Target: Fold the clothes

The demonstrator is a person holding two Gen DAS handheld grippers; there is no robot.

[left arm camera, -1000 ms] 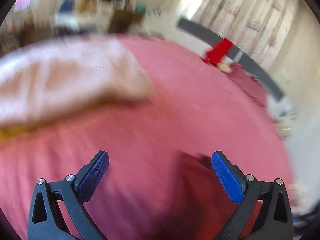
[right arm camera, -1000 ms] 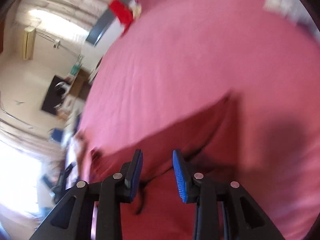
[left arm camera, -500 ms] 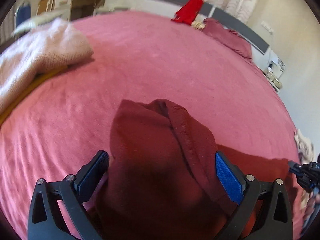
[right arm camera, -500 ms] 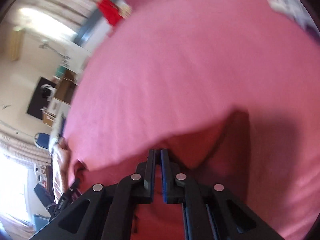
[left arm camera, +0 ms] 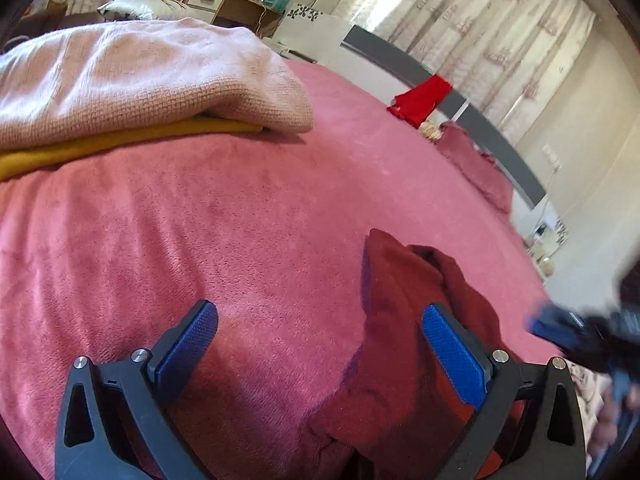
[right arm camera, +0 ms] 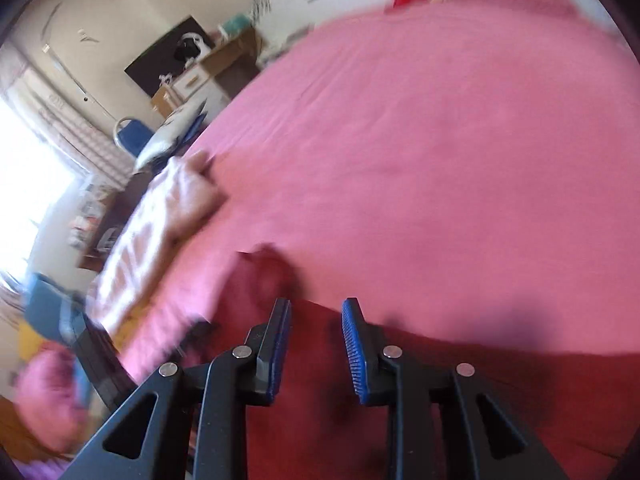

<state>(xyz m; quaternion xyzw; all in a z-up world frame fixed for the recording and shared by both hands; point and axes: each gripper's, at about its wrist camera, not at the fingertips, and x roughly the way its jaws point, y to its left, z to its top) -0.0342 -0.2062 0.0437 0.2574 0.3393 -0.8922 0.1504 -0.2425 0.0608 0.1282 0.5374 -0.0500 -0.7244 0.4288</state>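
A dark red garment lies crumpled on the pink bedspread. My left gripper is open and empty, low over the bed, with its right finger over the garment's edge. In the right wrist view the same garment fills the bottom under my right gripper, which is open with a narrow gap and holds nothing. The right gripper also shows blurred at the right edge of the left wrist view.
A folded pale pink knit lies on a mustard garment at the bed's left. A bright red cloth and a dark pink pile lie by the grey headboard. Furniture stands beyond the bed.
My right gripper was shut on the red garment half a second ago and has now opened. My left gripper has shifted left, so the garment now lies to its right.
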